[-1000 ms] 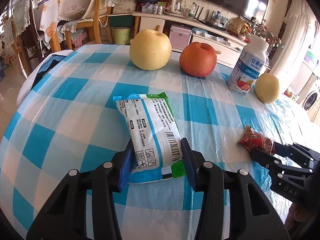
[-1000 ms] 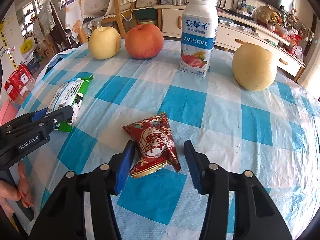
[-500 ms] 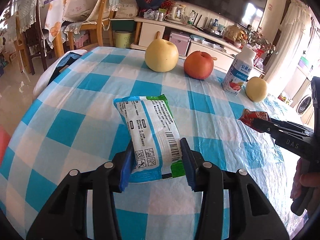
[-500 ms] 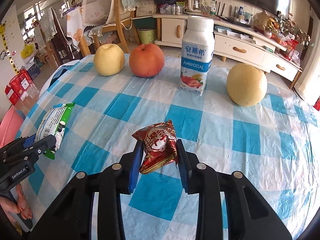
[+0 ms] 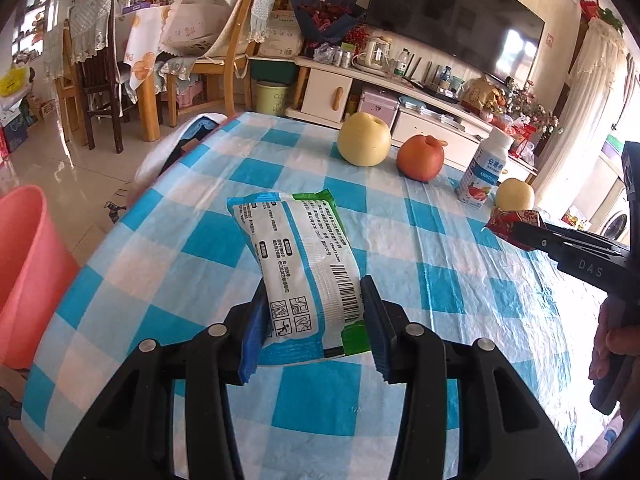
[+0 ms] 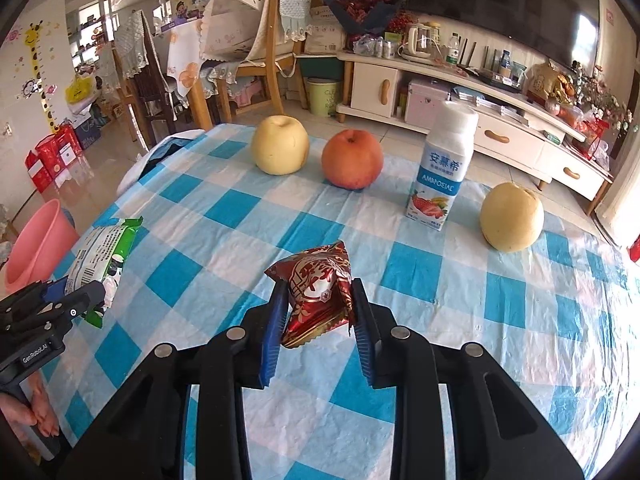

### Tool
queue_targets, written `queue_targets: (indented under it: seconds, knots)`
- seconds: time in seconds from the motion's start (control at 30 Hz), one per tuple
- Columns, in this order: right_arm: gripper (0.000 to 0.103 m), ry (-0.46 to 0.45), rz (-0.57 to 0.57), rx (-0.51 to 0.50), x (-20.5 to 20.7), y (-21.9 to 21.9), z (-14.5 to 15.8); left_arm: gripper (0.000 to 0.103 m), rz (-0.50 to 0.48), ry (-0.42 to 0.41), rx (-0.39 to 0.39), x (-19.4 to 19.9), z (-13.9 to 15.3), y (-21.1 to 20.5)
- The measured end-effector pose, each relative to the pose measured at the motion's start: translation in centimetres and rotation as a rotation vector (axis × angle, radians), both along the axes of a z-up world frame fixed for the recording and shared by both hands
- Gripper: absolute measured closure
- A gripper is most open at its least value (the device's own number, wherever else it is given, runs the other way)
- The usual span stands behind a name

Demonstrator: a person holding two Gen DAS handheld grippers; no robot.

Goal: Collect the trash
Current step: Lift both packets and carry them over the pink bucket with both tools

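Both packets now lifted off table, left claw [image 5: 314, 322] clamping white wrapper [image 5: 298, 264], right claw [image 6: 316, 322] clamping red wrapper [image 6: 316, 292].

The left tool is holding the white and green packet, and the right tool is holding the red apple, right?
Not quite. The left tool does hold the white and green packet, but the right tool holds a red snack wrapper, not the red apple. The right wrist view shows the apple sitting on the table, untouched.
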State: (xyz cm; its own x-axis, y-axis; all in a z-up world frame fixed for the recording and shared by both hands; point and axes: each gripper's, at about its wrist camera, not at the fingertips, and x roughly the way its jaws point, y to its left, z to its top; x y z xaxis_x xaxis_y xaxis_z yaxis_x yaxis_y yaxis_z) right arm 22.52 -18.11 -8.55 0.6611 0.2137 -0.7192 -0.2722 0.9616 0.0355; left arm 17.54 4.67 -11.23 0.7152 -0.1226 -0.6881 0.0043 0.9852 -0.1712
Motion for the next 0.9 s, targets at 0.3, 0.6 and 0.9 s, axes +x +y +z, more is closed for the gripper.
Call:
queue_targets:
  seconds: [0.3,0.6,0.9]
  knots:
    - [0.070,-0.043,0.053,0.061,-2.2,4.1,2.9,0.057,0.127,-0.083,0.021,-1.8,2.4,5.5]
    - [0.070,-0.081,0.134,0.063,-4.1,9.9,4.9,0.057,0.254,-0.142,0.034,-2.7,3.9,10.6]
    - [0.070,-0.085,0.242,0.072,-5.3,16.6,5.9,0.057,0.370,-0.166,0.009,-3.3,5.0,15.7]
